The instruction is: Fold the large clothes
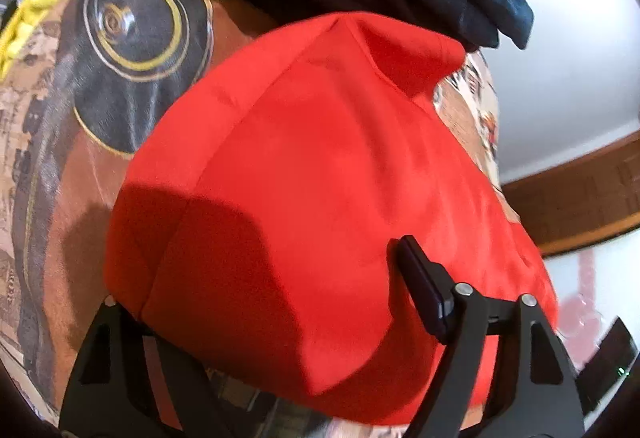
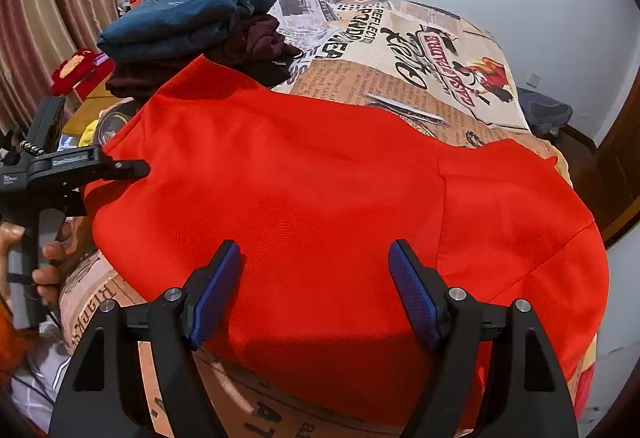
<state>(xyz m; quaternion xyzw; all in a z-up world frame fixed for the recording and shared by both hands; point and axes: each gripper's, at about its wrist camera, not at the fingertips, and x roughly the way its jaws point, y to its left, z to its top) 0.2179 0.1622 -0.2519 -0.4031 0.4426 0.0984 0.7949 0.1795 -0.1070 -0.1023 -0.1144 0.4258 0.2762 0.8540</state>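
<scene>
Across the newsprint-patterned bed [image 2: 420,49] the red garment [image 2: 320,197] lies spread, long axis side to side, its near edge under the wide-open right tool [image 2: 316,278], its left end draped between the left tool [image 1: 256,270], whose grip I cannot tell.

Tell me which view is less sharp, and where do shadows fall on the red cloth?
Left wrist view: softer, slightly blurred; a dark shadow covers the near-left part of the red garment. Right wrist view: sharper, evenly lit; shadow only along its near edge, between the right gripper fingers.
</scene>
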